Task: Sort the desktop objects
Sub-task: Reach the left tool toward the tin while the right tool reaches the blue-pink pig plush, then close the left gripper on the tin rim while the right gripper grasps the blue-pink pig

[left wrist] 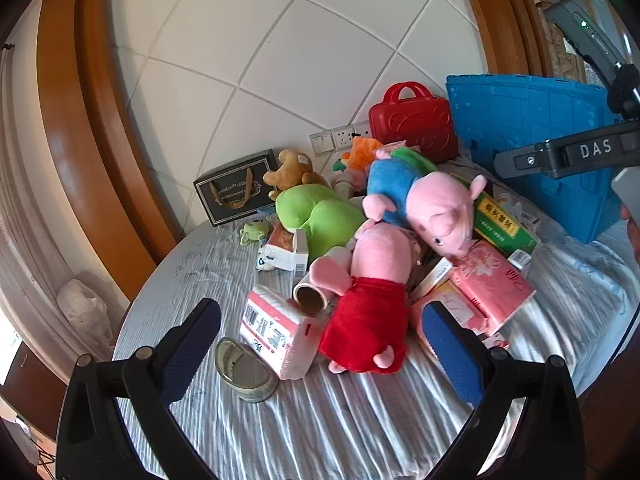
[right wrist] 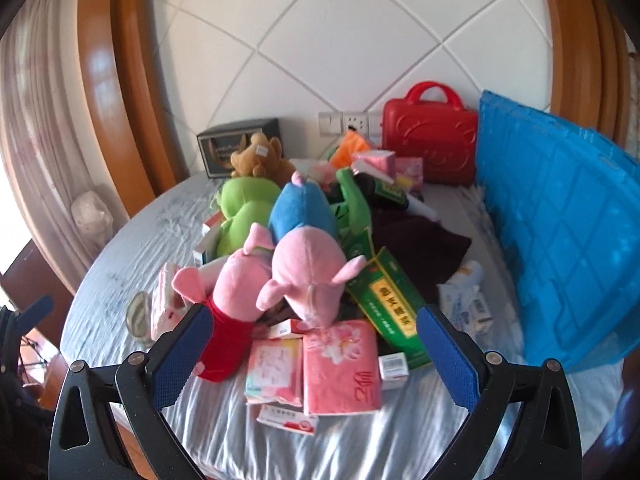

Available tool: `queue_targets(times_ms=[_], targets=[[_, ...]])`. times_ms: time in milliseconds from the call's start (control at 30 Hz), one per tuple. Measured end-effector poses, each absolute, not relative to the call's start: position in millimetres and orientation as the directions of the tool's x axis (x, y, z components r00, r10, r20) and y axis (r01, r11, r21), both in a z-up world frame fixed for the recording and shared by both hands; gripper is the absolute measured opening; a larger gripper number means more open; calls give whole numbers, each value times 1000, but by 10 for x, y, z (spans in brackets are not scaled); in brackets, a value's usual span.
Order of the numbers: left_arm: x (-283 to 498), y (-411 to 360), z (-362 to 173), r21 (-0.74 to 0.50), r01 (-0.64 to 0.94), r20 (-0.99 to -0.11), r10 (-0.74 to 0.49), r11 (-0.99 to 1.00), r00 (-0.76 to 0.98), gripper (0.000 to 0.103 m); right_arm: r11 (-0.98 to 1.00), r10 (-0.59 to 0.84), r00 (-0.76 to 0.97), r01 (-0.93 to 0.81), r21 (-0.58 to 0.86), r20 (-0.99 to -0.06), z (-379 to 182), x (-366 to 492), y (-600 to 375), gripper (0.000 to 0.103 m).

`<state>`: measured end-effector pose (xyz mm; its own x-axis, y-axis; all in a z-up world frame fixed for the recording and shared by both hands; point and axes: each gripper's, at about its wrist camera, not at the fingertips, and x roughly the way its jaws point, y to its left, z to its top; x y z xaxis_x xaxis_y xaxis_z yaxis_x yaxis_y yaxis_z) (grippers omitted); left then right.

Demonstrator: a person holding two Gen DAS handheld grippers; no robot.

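A heap of toys and boxes lies on a round table covered in grey cloth point(left wrist: 328, 420). In it are a pink pig plush in a red dress point(left wrist: 368, 312) point(right wrist: 228, 320), a pink pig plush in a blue shirt point(left wrist: 424, 200) point(right wrist: 308, 248), a green frog plush point(left wrist: 320, 216) point(right wrist: 244, 208), a brown bear plush point(left wrist: 292, 172) point(right wrist: 260, 156), pink tissue packs point(left wrist: 496, 284) point(right wrist: 340, 364) and a green box point(left wrist: 500, 220) point(right wrist: 388, 308). My left gripper point(left wrist: 320, 344) is open, hovering just before the red-dress pig. My right gripper point(right wrist: 316, 348) is open above the tissue packs.
A blue plastic crate point(left wrist: 540, 144) point(right wrist: 560, 240) stands on the table's right side. A red toy case point(left wrist: 416, 124) point(right wrist: 432, 140) and a black gift box point(left wrist: 236, 192) point(right wrist: 236, 140) stand at the back wall. A tape roll point(left wrist: 248, 368) lies near the left finger.
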<state>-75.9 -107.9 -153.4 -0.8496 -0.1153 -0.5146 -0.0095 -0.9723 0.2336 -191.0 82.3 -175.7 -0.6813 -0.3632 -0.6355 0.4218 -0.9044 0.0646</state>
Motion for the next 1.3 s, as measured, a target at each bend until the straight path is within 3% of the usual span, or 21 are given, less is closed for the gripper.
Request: queue_targets(times_ms=[133, 433, 600, 800, 967, 1300], targets=[[-1037, -1402, -1790, 148, 20, -583, -103, -989, -806, 102, -897, -358, -666, 440, 43, -654, -1848, -2147, 725, 103], [-1418, -1827, -2277, 139, 146, -659, -202, -979, -724, 102, -808, -454, -558, 586, 58, -695, -2042, -2873, 408, 103], [-1480, -2265, -2361, 160, 274, -674, -308, -948, -672, 102, -752, -507, -505, 655, 73, -698, -2082, -3097, 273, 103], [-1568, -2692, -2459, 203, 361, -665, -398, -910, -631, 102, -729, -464, -439, 683, 50, -770, -2289, -3394, 94, 103], [-1594, -2827, -2571, 185, 332, -689, -363, -925, -628, 102, -734, -423, -408, 678, 41, -809, -2395, -3552, -47, 90], [-1688, -2998, -2883, 135, 227, -753, -248, -965, -609, 102, -761, -316, -365, 649, 4, -876, -2546, -3638, -100, 75]])
